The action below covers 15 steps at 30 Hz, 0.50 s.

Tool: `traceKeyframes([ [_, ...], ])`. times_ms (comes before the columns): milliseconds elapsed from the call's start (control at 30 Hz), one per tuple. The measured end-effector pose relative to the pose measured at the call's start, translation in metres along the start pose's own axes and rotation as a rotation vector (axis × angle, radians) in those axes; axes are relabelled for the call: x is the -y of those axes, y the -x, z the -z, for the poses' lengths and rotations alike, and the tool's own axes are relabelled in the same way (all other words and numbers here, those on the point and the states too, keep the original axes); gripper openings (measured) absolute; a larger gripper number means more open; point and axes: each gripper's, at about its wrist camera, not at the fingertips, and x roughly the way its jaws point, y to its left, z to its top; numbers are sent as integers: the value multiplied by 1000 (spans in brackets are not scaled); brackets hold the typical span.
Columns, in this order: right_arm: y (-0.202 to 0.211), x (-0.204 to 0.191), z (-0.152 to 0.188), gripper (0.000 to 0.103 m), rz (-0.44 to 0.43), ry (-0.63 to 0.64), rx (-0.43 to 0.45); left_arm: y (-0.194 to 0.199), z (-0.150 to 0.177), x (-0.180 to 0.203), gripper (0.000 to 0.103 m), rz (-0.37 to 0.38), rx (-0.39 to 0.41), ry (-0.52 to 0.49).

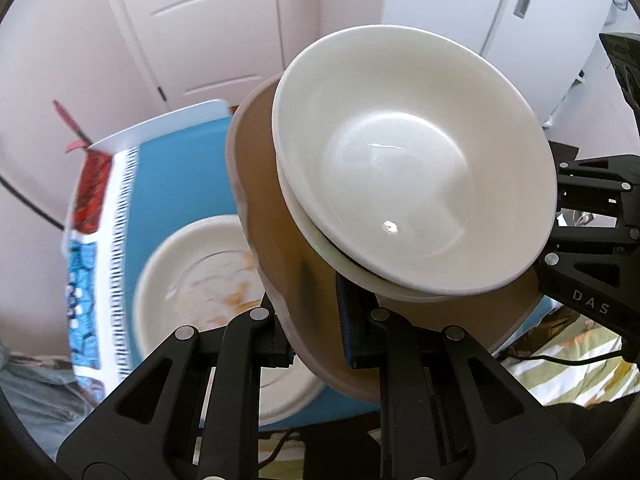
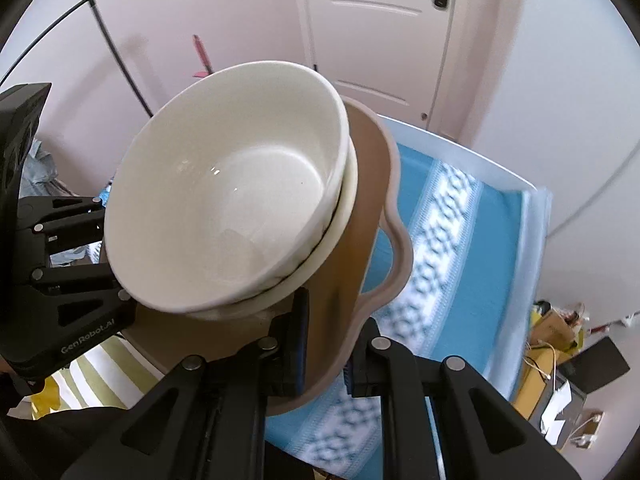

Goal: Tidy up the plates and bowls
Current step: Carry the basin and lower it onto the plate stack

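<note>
A: Left wrist view, item one: left gripper [image 1: 320, 340], jaws narrow and clamped on the near rim of a brown tray [image 1: 276, 216].
B: Tray condition?
A: Wavy-edged, tilted, lifted clear of the table. It carries a stack of white bowls [image 1: 412, 160]: the top bowl nests in a second one whose rim shows just beneath it.
B: Position of the stack?
A: Toward the tray's far and right side; the near-left part of the tray is bare.
B: Other entries in that view?
A: The right gripper [image 1: 568, 240], at the tray's right edge, its tips hidden behind the bowls. Below the tray, a white plate [image 1: 192, 280] with brownish smears lies on a blue tablecloth [image 1: 180, 176], toward the table's near edge. Patterned border along the cloth's left side. White doors behind.
B: Right wrist view?
A: Right gripper [image 2: 326, 344], jaws narrow, one pad on each face of the tray [image 2: 352, 264] at its near rim, gripping it.
B: Bowls there?
A: The same stack of white bowls [image 2: 224, 200], toward the tray's left side, top bowl empty and glossy.
B: Remaining items?
A: Left gripper [image 2: 100, 264] at the tray's left edge, tips hidden under the bowl rim. Blue tablecloth [image 2: 500, 240] below and to the right, blurred.
</note>
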Motion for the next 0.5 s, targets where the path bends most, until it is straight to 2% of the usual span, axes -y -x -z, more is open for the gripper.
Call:
traceKeyframes([
  [300,-35,-80,-19,13,-15,-75,-21,3,39,-85,12,9,-42,-43],
  [500,-60,-113,-13,13,3,-117,-42,-13,64,-113,11,31,-79,-68],
])
